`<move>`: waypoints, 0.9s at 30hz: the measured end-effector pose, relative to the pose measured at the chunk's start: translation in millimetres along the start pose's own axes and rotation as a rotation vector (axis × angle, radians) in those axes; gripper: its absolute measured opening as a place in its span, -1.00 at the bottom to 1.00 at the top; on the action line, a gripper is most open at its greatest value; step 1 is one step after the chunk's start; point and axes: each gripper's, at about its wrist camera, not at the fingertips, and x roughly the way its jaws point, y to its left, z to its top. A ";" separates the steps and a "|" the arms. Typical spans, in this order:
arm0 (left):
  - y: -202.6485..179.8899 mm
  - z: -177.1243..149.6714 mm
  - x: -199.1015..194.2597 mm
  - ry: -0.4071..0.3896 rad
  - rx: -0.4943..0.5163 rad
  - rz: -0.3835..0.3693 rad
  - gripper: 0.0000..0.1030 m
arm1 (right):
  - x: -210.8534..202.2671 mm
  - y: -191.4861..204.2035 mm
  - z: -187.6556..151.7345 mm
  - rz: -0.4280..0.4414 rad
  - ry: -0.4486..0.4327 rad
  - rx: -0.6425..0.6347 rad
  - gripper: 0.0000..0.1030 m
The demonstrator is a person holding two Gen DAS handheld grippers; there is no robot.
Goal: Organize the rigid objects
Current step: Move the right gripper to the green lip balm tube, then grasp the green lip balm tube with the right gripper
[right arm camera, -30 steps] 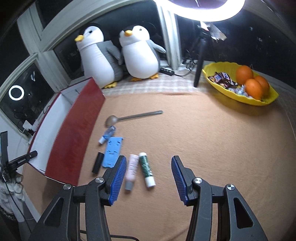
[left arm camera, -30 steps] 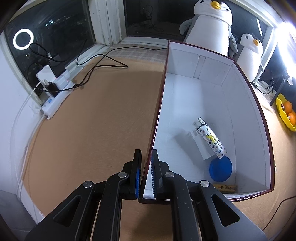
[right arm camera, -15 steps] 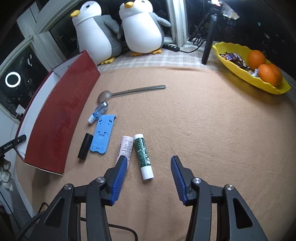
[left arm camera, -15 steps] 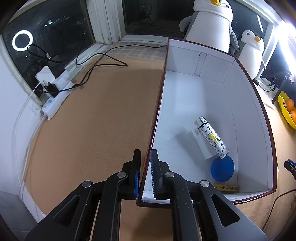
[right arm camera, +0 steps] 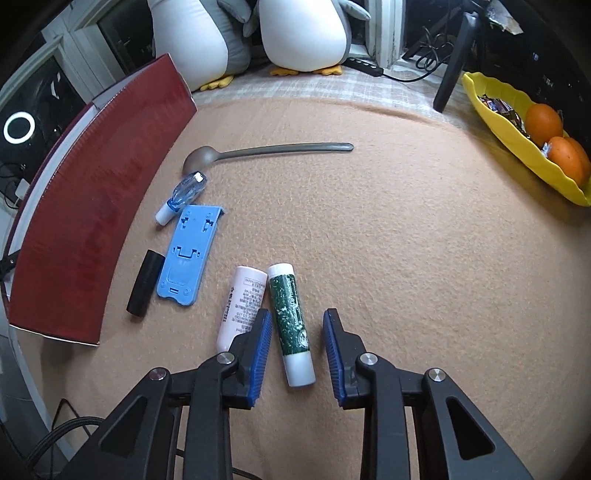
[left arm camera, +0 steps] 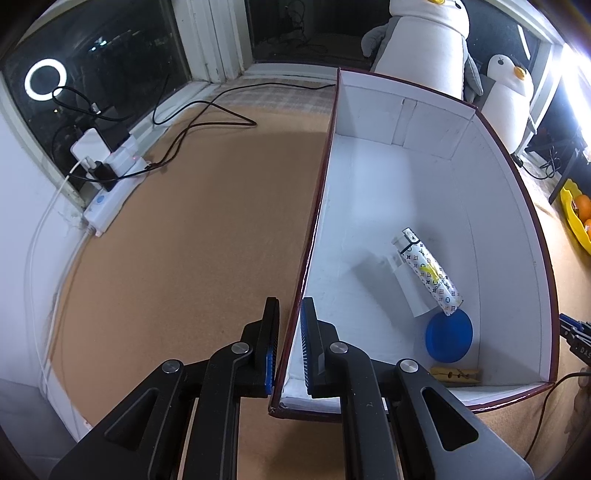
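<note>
My left gripper is shut on the near left wall of the dark-red box, white inside. In the box lie a patterned tube, a white piece, a blue round lid and a yellow clothespin. My right gripper is open, low over the brown cloth, its jaws either side of a green tube with a white cap. A pink tube lies just left of it. Farther left lie a blue plastic stand, a black cylinder, a small blue bottle and a grey spoon.
The box's red outer wall stands left of the loose items. Two plush penguins sit at the back. A yellow bowl of oranges is at the right, by a black stand leg. A power strip with cables lies left of the box.
My right gripper has moved forward and down, so the green tube now lies between its open jaws. My left gripper stays clamped on the box wall.
</note>
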 end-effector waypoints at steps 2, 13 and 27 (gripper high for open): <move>-0.2 0.1 0.4 0.003 -0.001 0.000 -0.83 | 3.0 1.6 3.2 -0.002 0.007 -0.010 -0.60; 0.0 0.5 2.3 0.009 -0.008 0.000 -0.79 | 5.5 -2.0 5.8 -0.011 0.010 0.006 -0.73; 0.6 -1.5 -0.9 -0.002 -0.018 -0.016 -0.79 | -35.5 13.5 11.2 0.010 -0.082 -0.004 -0.73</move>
